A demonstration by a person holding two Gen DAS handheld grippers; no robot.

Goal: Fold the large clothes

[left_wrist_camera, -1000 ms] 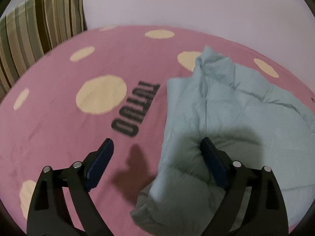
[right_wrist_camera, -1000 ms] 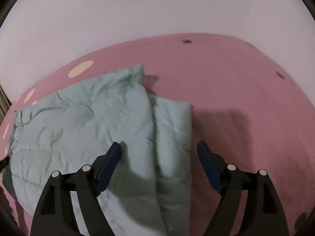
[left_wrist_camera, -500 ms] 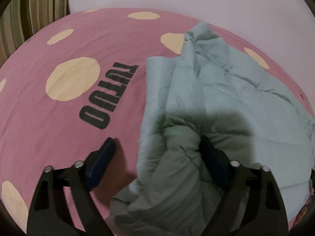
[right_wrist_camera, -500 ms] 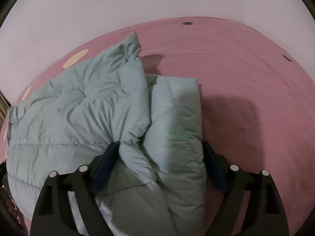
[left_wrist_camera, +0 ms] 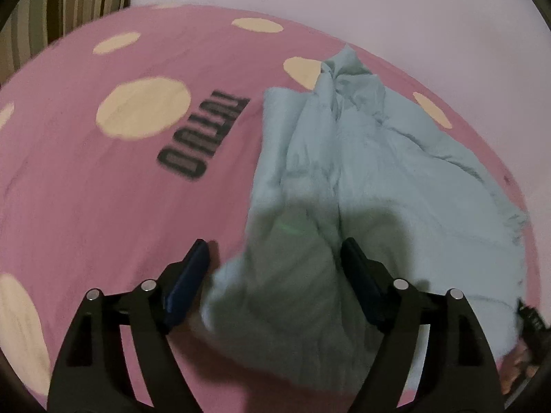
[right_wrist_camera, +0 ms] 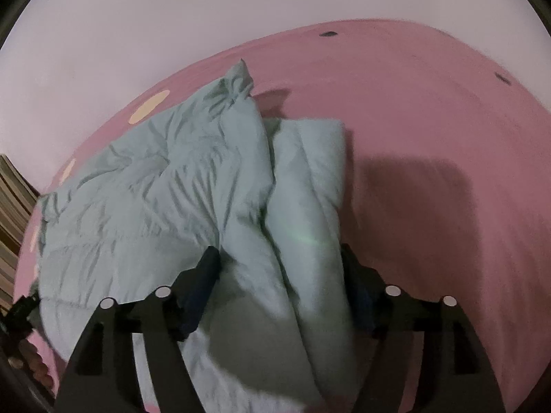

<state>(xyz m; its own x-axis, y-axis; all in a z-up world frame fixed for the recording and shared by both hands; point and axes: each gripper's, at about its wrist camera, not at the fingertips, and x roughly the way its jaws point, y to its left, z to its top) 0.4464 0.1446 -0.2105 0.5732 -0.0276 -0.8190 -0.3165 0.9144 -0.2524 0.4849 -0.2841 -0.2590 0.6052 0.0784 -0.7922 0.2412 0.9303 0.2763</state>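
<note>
Pink bedsheet (right_wrist_camera: pixel 430 110) bare beyond quilted jacket (right_wrist_camera: pixel 179 186) right edge

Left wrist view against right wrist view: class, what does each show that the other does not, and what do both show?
Left wrist only: the black lettering printed on the pink sheet and its large cream dots. Right wrist only: a wide plain stretch of that sheet with small dark marks. Both: the pale green padded garment, bunched between each gripper's fingers, the striped cushion and the pale wall.
</note>
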